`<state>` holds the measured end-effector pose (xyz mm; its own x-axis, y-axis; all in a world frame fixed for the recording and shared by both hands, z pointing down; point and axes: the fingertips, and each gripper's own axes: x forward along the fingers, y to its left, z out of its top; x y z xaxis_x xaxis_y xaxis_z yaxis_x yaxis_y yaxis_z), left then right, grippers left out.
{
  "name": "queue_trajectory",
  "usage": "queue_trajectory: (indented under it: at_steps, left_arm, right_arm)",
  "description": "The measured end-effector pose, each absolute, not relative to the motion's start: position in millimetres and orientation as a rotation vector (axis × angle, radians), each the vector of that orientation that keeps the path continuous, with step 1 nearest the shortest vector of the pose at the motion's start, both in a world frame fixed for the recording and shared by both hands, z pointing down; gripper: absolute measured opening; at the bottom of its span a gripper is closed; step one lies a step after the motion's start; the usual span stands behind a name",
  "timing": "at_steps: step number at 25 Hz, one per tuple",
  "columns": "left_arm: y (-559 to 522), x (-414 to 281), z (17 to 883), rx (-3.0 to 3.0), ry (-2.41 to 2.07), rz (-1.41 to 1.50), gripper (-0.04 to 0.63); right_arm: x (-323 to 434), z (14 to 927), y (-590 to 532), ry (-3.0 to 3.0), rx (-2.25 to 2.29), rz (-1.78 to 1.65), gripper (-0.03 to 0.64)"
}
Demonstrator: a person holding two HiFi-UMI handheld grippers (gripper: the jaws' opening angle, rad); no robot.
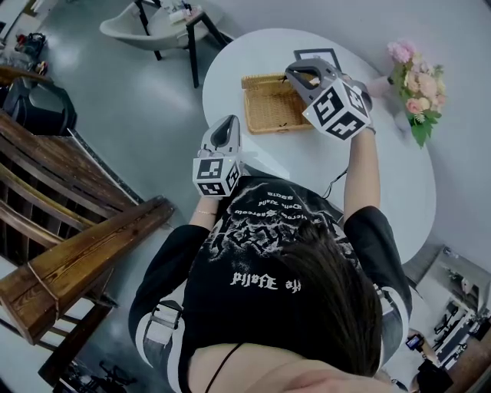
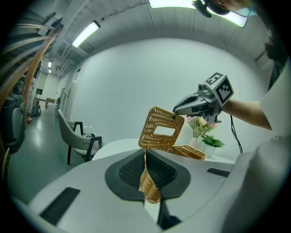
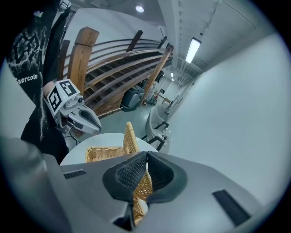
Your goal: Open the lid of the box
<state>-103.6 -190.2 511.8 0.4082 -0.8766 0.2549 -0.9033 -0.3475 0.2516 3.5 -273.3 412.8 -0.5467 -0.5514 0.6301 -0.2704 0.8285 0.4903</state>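
Where my left gripper stands: just left of the box, over the white table. The pads are drawn together at the tips and clamp nothing.
Left gripper view alone: wicker shows in the narrow slit between my pads.
Head view and right gripper view against that: a strip of table lies between this gripper and the box's left wall, so the weave is seen through the slit, not pinched.
Right gripper: closed on the free edge of the lid, near one corner.
Right gripper view alone: the lid is edge-on and runs from my pads down to the box.
Left gripper view alone: the lid's broad face has a rectangular cut-out and stands steeply raised on the box's far edge.
Head view alone: the lid is largely hidden under my right gripper.
Box: on the table ahead of me. Its woven floor shows in the head view and the right gripper view.
Beyond the box: a dark-framed flat thing, with pink flowers to the right.
Off the table: a pale chair on the floor.
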Motion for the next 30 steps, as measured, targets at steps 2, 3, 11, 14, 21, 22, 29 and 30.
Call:
queue_trajectory:
  at_steps: [2,3,11,14,21,22,29,30]
  left_arm:
    - [-189.8,-103.4,512.0,2.318,-1.537,0.11,0.028]
    - [-189.6,-103.7,512.2,2.317,-1.539,0.111,0.028]
    - [-188.8,-105.8,515.3,2.314,-1.538,0.126,0.028]
    - [-189.0,-104.3,514.8,2.321,-1.532,0.131,0.028]
    - [-192.5,-110.7,516.2,2.32,-1.527,0.148,0.028]
    - [-193.4,-111.5,516.0,2.32,-1.528,0.15,0.028]
    - [-200.6,-114.0,516.4,2.331,-1.52,0.159,0.028]
    - [-201.2,-114.3,516.6,2.332,-1.518,0.161,0.028]
  right_arm:
    - [4.1,412.1,-276.4,-2.177,0.592,-0.425,0.034]
    - [4.2,411.8,-277.5,-2.179,0.589,-0.424,0.035]
    - [1.4,412.5,-288.6,-2.174,0.545,-0.406,0.035]
    - [0.2,412.3,-295.2,-2.164,0.521,-0.403,0.035]
    - [-2.9,414.0,-311.2,-2.143,0.503,-0.391,0.035]
    - [-3.2,414.1,-313.5,-2.143,0.505,-0.386,0.035]
    - [-4.3,417.5,-326.4,-2.152,0.497,-0.342,0.035]
    - [-4.6,417.9,-327.9,-2.151,0.493,-0.339,0.035]
